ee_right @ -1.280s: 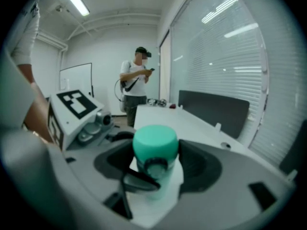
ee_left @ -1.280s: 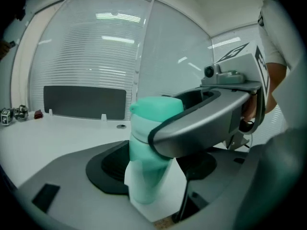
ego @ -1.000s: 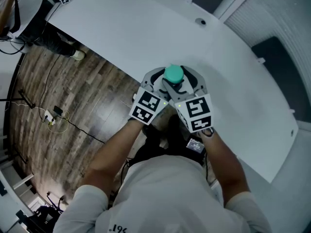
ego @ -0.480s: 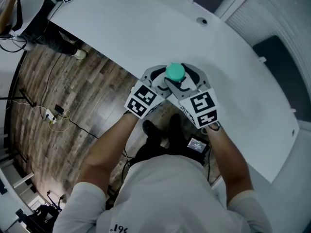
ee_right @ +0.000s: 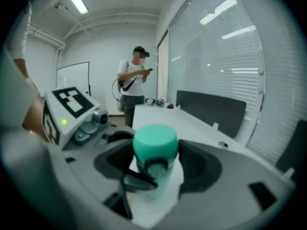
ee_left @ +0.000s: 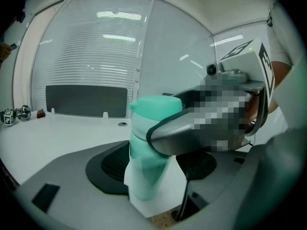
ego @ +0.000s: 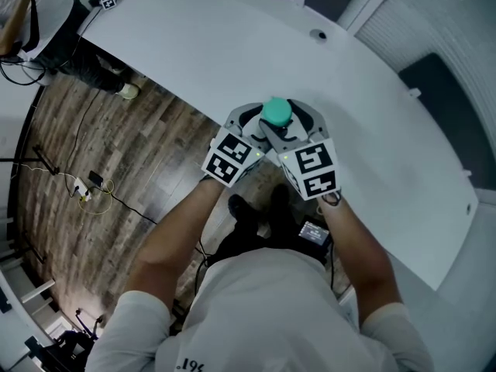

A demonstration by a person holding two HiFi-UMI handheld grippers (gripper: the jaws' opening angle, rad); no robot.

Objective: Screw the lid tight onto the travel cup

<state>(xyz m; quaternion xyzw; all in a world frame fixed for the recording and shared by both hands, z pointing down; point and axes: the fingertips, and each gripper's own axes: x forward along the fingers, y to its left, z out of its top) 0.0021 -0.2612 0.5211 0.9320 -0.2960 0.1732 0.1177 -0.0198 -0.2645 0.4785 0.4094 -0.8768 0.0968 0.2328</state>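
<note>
**Clerk:** Largest item?

**Checker:** Counter (ego: 232,53); white, long, curved. The travel cup (ee_left: 144,174) is at its near edge, right in front of the person; standing on it or lifted just off it, I cannot tell.

**Clerk:** Grippers?

**Checker:** Left gripper (ee_left: 152,188); jaws closed on the cup's body, low down. Right gripper (ee_right: 156,164); jaws closed round the lid (ee_right: 155,138), coming from the other side; the two grippers crowd close together.

**Clerk:** The cup itself?

**Checker:** Teal, upright, smooth-walled; judged light, stiff and rather slippery under a twist; best clamped squarely at mid-body, where the wall runs straight.

**Clerk:** Smallest?

**Checker:** The lid; teal, round-topped, seated on the cup; how far threaded, cannot tell. Judged best taken across its widest band; firm grip, turned level, lest it cross-thread or slip.
</note>
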